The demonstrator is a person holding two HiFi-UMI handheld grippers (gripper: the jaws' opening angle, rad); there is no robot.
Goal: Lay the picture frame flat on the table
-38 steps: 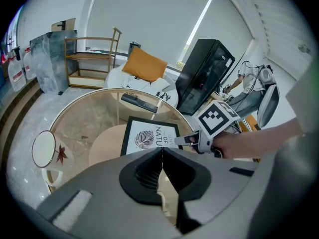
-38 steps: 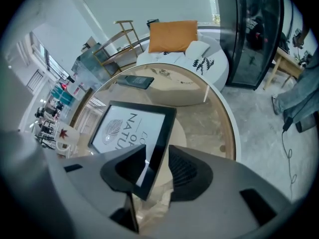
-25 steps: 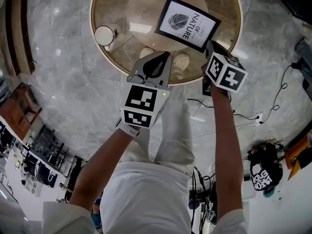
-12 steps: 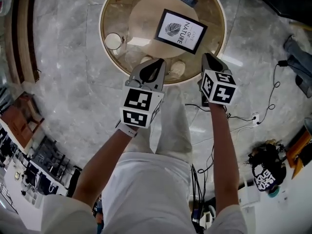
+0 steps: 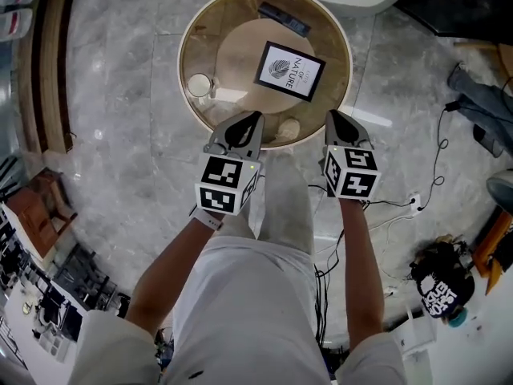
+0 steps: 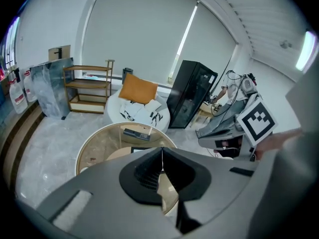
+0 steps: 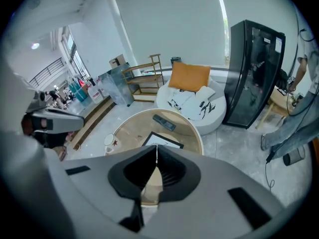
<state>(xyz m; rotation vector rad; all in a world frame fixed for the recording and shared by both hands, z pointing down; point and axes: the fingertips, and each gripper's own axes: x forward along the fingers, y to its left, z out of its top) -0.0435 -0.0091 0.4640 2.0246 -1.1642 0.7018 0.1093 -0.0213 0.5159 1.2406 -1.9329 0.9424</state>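
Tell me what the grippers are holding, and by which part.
Nothing: left gripper and right gripper are both shut, empty; the picture frame lies on the table.

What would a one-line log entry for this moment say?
picture frame: flat on round table | left gripper: shut, empty | right gripper: jaws just closed, shut, empty

Left gripper (image 6: 162,153) sits dead centre, jaws pressed together, nothing between them. Just past its tips is the round glass-topped table with a wooden rim (image 6: 97,143). A black remote control (image 6: 136,133) lies at the table's twelve o'clock edge, and the black picture frame (image 6: 143,149) peeks out nearer. The right gripper (image 6: 256,121) shows its marker cube at three o'clock.
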